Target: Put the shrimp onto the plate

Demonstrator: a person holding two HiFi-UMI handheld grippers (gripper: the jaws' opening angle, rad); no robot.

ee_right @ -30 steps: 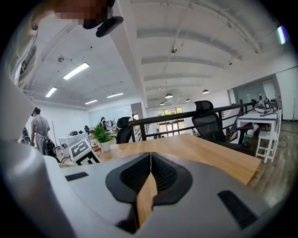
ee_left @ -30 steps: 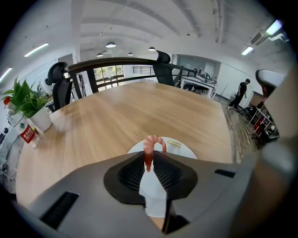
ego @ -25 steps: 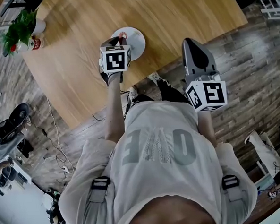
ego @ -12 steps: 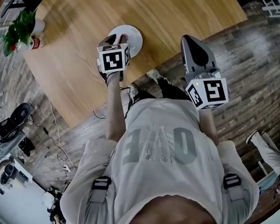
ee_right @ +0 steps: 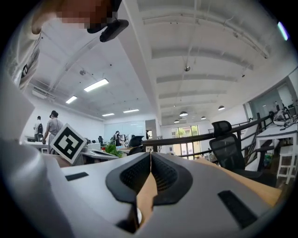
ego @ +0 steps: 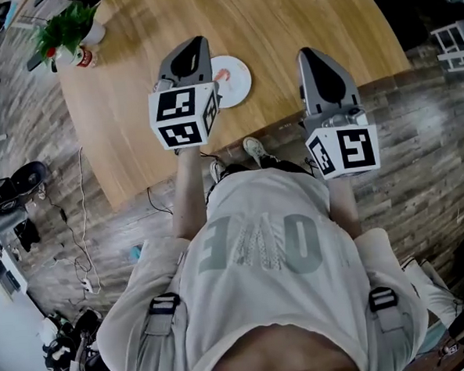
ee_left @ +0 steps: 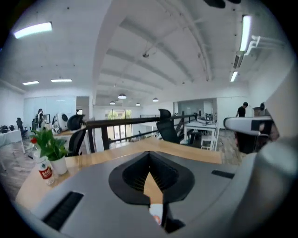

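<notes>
Left gripper (ego: 193,43) is now sitting raised off the plate (ego: 242,91), jaws pressed together, gripping nothing. Shrimp (ego: 222,74) is lying on the plate near the table (ego: 285,21) front edge. Right gripper (ego: 311,54) is hovering over that edge, likewise closed and empty, with bare tabletop beyond.

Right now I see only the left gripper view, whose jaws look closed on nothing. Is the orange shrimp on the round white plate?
Observer: Yes; the head view shows the orange shrimp lying on the round white plate on the light wooden table.
Operator: Where is the left gripper?
Observer: The left gripper is held above the table at the plate's left side, clear of the shrimp.
Operator: And the right one?
Observer: The right gripper is right of the plate, over the table's near edge, jaws together and empty.
</notes>
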